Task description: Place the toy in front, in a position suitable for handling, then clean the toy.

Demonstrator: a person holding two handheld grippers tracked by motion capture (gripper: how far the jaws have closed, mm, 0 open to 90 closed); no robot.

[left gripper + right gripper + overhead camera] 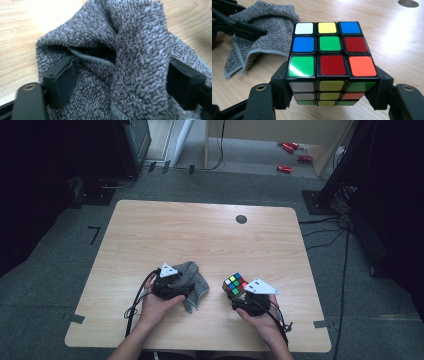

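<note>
Gripping the puzzle cube [332,62] by two opposite sides, the right gripper [240,295] holds it lower centre-right of the high view. The left gripper [187,287] stands parted around the bunched grey cloth [120,62], without a firm pinch. Judged: cube secured, cloth not yet brought to it.

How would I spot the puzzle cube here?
Start at the wooden table and look to its near right. There the right gripper clamps a cube; unlike the grey cloth beside it, it has bright mixed-colour squares.
</note>
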